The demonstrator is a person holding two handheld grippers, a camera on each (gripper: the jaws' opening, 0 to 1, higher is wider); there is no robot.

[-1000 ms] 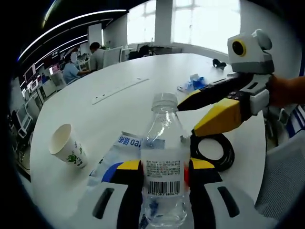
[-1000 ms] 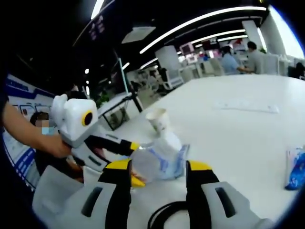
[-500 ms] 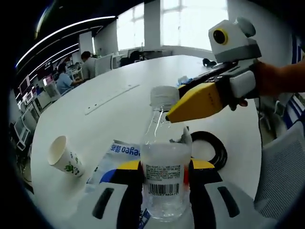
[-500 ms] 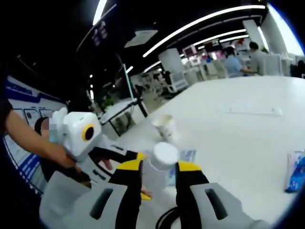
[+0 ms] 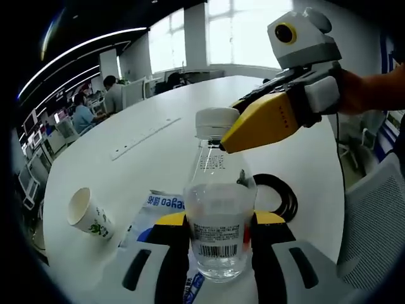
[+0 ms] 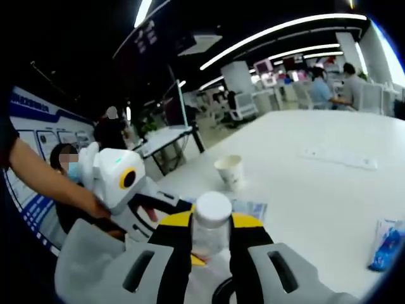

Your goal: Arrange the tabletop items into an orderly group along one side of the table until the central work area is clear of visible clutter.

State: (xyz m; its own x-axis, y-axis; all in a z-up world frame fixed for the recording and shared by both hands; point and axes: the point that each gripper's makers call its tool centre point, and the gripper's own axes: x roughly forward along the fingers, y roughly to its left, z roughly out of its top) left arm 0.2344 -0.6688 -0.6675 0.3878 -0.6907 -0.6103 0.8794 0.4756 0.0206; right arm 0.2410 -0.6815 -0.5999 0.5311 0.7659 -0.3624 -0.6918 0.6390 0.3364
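The left tongs (image 5: 218, 231) clamp the body of a clear water bottle (image 5: 218, 215), held above the tabletop (image 5: 152, 152) near one edge. The right tongs (image 6: 211, 221) pinch its white cap (image 6: 212, 206). A paper cup (image 5: 90, 214) lies nearby.

left gripper (image 5: 218, 221): black jaws, yellow pads at the tips, pale grey housing with dark oval slots. right gripper (image 6: 211, 221): same build, black jaws, yellow tips, grey body, slotted shoulders; from the side in the left gripper view, yellow wedge-shaped finger (image 5: 262, 120), white-grey blocks behind it.
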